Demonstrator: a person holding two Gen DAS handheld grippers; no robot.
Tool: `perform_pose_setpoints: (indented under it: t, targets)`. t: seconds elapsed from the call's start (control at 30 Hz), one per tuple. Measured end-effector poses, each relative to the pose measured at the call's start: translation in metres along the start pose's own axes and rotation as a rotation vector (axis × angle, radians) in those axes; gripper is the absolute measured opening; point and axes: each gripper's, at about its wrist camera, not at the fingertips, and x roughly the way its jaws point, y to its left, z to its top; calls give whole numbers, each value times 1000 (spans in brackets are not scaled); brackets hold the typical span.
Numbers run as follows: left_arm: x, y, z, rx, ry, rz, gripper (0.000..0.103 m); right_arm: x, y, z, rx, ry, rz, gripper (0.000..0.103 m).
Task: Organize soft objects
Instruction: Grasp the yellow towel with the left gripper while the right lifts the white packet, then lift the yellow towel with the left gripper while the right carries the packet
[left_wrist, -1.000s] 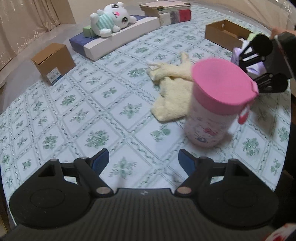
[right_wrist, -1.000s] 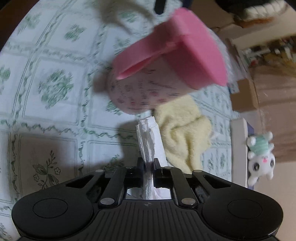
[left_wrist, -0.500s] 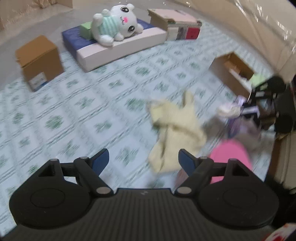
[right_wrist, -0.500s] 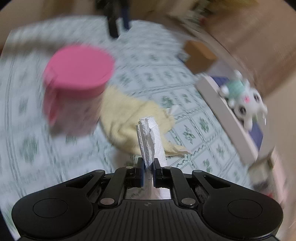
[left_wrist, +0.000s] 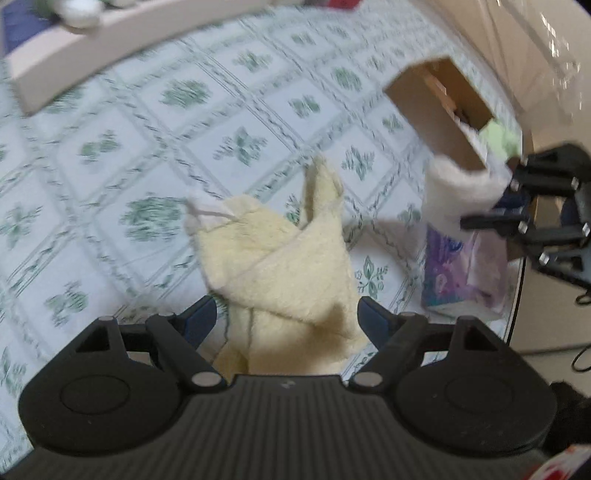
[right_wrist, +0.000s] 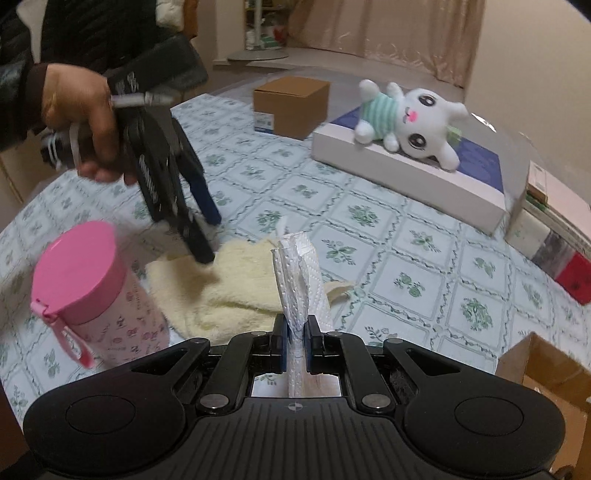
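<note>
Left gripper (left_wrist: 284, 317) hangs with jaws apart over the yellow towel (left_wrist: 284, 266) crumpled on the worktop (left_wrist: 110, 155), while right gripper (right_wrist: 295, 338) has jaws clamped on a white tissue (right_wrist: 297, 280).

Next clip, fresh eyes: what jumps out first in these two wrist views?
The crumpled yellow towel in the middle of the patterned tablecloth, with the open left gripper poised over it. The right gripper pinches a white paper tissue. A pink-lidded canister stands left of the towel, and a white plush toy lies on a flat box behind.
</note>
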Motion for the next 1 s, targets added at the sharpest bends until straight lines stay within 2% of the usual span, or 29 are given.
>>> perform_pose_setpoints:
  t: [0.17,0.27,0.43,0.53,0.63,0.7,1.0]
  targets:
    - [32,-12,7,79,114,42,81,7,-19,-8,73,-4,-17,9]
    - [43,-18,8,112,154,49,75,9,-31,-13,126,-5,-23,9]
    - [53,-23,8,131,175,80,42,9,-40,-19,155,-3,-41,9]
    - [49,-27,8,142,161,93,28,5,-41,-21,164,-9,-46,9]
    - [32,-27,7,127,101,113,24,3,-41,-22,176,-13,-57,9]
    - [14,-26,7,93,31,127,23,-1,-44,-22,200,-20,-64,9]
    - [-92,-38,-9,-97,-332,238,22,-43,-46,-22,296,-75,-111,9]
